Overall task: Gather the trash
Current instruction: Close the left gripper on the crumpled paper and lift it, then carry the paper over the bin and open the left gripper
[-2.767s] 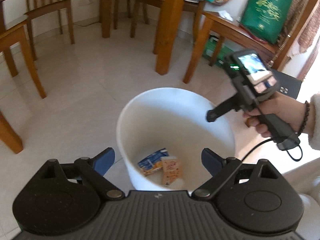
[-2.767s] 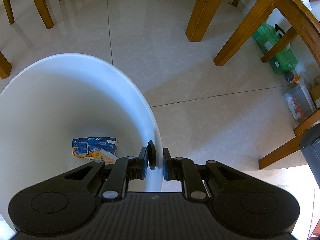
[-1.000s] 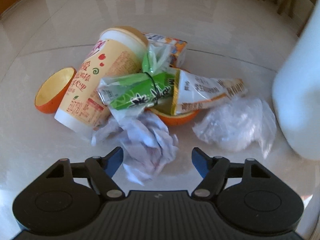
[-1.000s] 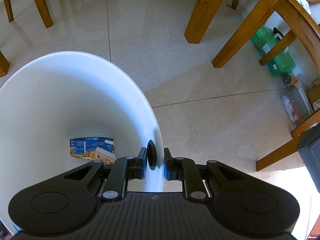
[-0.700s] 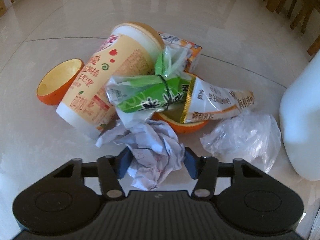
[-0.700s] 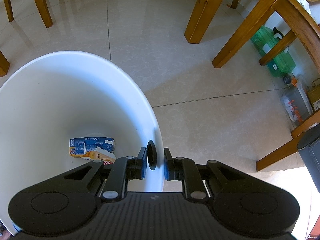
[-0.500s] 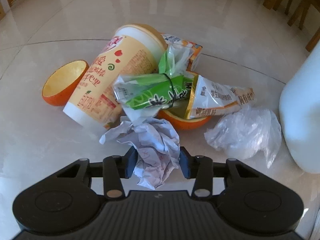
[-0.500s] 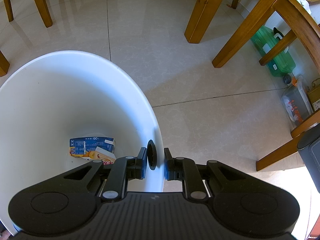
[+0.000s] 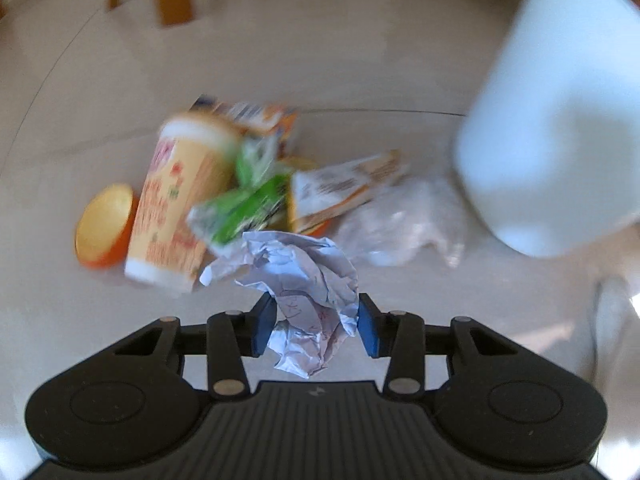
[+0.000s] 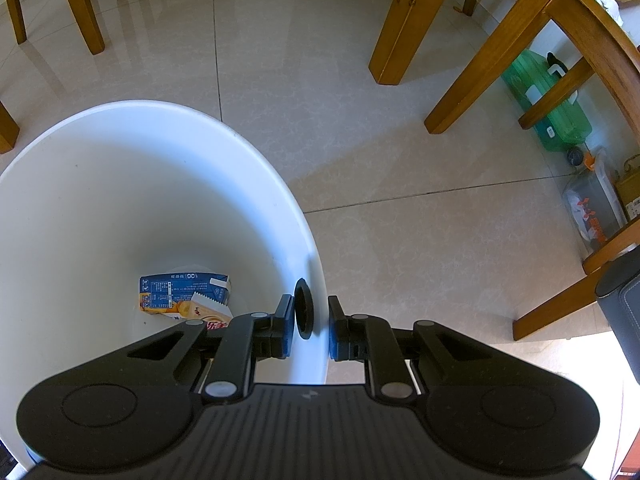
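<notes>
Right wrist — white bin (image 10: 120, 184) | blue carton (image 10: 182, 292), snack wrapper (image 10: 210, 312) inside

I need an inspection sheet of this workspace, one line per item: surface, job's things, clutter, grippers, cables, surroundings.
Surface: pale glossy floor tiles, dark grout lines.
Job's things: crumpled paper in the left gripper; white bin holding a blue carton and a snack wrapper; on the floor, blurred, a tall paper cup on its side, orange peel half, green wrapper, clear plastic bag.
Clutter: nothing seen beyond the trash.
Grippers: left gripper shut on the crumpled paper; right gripper clamps the bin's rim.
Cables: nothing seen.
Surroundings: wooden table legs, green plastic bottle.
</notes>
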### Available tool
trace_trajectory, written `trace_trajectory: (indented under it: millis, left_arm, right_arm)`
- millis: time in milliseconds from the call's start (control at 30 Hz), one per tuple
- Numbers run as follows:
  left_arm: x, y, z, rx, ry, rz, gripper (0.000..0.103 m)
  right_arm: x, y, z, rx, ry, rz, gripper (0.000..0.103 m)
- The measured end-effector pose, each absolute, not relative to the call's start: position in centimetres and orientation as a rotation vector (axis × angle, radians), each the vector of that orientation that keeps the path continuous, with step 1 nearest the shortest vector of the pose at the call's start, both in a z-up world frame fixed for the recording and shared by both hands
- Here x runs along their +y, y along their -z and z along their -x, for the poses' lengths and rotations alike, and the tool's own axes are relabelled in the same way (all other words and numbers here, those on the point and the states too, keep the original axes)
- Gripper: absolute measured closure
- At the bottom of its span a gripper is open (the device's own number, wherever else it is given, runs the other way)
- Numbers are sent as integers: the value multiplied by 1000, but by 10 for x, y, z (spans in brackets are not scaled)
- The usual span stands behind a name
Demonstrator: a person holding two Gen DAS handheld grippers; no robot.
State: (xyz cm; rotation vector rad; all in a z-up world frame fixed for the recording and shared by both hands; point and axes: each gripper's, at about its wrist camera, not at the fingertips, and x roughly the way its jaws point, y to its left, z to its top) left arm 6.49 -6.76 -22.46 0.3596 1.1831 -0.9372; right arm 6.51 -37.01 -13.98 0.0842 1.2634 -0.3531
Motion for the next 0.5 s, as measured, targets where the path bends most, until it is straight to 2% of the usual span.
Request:
trace_trajectory:
  millis: [267, 500]
  left_arm:
    - [-101, 122, -64, 1123, 1216, -506, 61]
    - [-156, 24, -48, 975, 1430, -522, 61]
  right_arm:
    - [-367, 141, -65, 1264, 353, -65, 83]
    - [-368, 141, -65, 1267, 352, -77, 84]
